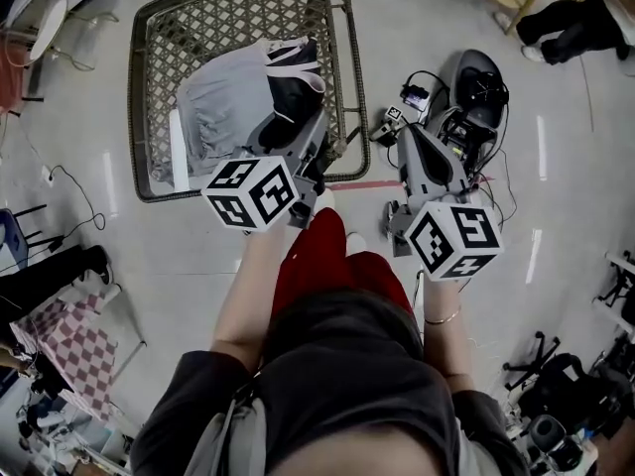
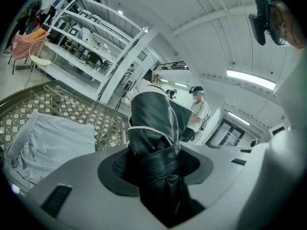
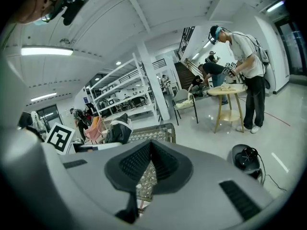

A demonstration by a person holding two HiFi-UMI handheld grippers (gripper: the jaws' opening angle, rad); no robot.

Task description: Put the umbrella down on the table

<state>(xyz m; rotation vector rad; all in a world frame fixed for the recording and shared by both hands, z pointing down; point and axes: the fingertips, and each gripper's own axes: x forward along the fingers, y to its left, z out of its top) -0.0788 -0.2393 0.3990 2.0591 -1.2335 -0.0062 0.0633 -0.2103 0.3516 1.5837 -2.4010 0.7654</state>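
Glossy pale floor (image 1: 184, 251); white shelving (image 3: 120, 87)

The table (image 1: 233, 13) stood at my 11 o'clock, with the cloth (image 1: 223, 102) lying on it. My left gripper (image 2: 154, 164) held the umbrella (image 1: 293, 82) over the table, at the cloth's 3 o'clock. My right gripper (image 3: 149, 163) hung at 3 o'clock from the left one, past the table's rim. A case (image 1: 481, 82) sat on the floor (image 1: 566, 157) at my 1 o'clock, cables (image 1: 501, 191) beside it and tape (image 1: 382, 183) between it and the table.
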